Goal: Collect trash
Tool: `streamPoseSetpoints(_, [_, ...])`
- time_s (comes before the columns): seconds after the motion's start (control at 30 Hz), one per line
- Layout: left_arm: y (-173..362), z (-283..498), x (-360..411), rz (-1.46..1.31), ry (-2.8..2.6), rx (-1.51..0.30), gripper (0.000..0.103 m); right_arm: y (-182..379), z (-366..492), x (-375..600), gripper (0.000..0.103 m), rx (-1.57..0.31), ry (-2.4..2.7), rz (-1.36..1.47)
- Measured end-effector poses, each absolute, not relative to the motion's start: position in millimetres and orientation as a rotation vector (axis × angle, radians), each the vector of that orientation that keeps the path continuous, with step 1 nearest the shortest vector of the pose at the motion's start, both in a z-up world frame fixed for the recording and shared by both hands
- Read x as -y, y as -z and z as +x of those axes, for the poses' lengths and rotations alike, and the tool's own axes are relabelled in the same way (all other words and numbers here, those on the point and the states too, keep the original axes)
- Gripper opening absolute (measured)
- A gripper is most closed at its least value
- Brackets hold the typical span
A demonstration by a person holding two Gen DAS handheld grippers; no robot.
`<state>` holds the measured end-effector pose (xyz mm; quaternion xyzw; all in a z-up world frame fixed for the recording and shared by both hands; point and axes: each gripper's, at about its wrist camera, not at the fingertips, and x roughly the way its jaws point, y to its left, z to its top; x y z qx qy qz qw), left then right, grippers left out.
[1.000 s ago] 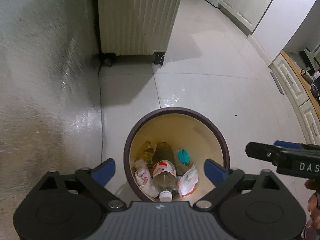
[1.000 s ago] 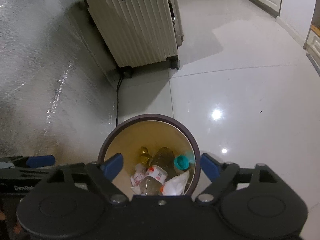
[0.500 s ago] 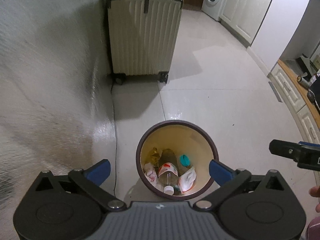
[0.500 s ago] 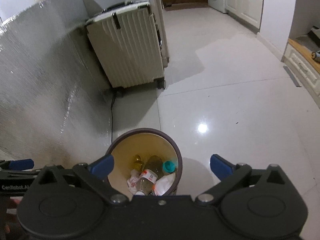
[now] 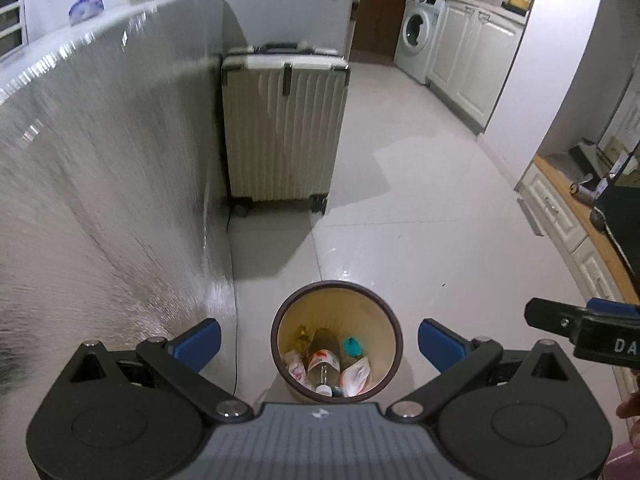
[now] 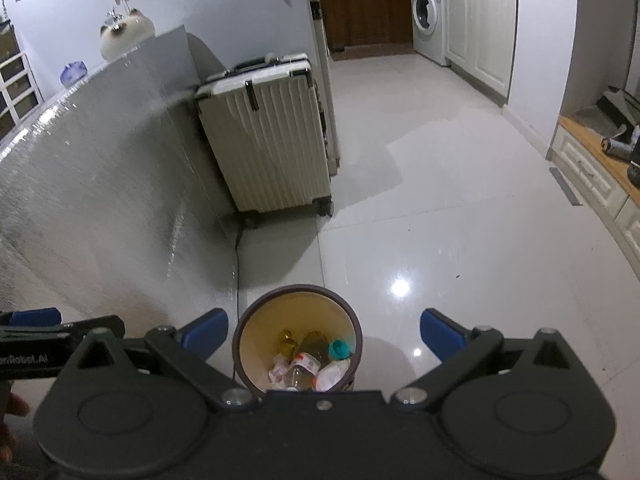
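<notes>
both hands empty, bin full, grippers lifting away

now the left hand-held gripper (image 5: 318,342) is spread wide and holds nothing. the right hand-held gripper (image 6: 324,332) is spread wide too, and it is also empty. both hang high over the trash bin (image 5: 280,354), which stands on the shiny white floor (image 5: 420,248).

down in the bin is the trash. you can see a clear plastic bottle (image 5: 323,366) with a red and white label, a crumpled white wrapper (image 5: 357,374), a wad of paper (image 5: 295,369) and a small teal cap (image 5: 352,346). a brown bottle (image 5: 323,338) lies behind them.

what has changed: a second ago the bin filled much more of both views, and only the bottom of the suitcase showed. now the bin looks small, so the two grippers have gone up and back from it. the trash lies the same as it did.

i think this means the dropping part is over. the trash is in, and the hands are pulling off, maybe to look for more. no loose trash shows on the floor.

just past the bin, on the left, is a silver panel (image 5: 100,200). a thin cord (image 5: 234,300) runs along its foot. farther back stands a cream suitcase (image 5: 284,132) on wheels. far off are a washing machine (image 5: 418,34) and white cupboards (image 5: 476,68).
</notes>
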<state>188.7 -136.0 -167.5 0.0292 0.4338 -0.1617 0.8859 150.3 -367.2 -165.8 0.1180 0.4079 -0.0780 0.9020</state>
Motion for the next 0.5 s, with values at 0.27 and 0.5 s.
streamPoseSetpoints(0.27, [120.4, 154.0, 123.4, 0.084, 0.349, -0.827, 0.103, 123.2, 123.1, 358.7, 0.103, -0.793, 0.181, 0.232])
streamPoseSetpoints(0.5, [88.0, 125.3, 105.6, 0.098, 0.340, -0.778, 0.103, 91.6, 97.2, 346.6, 0.103, -0.764, 0.185, 0.215])
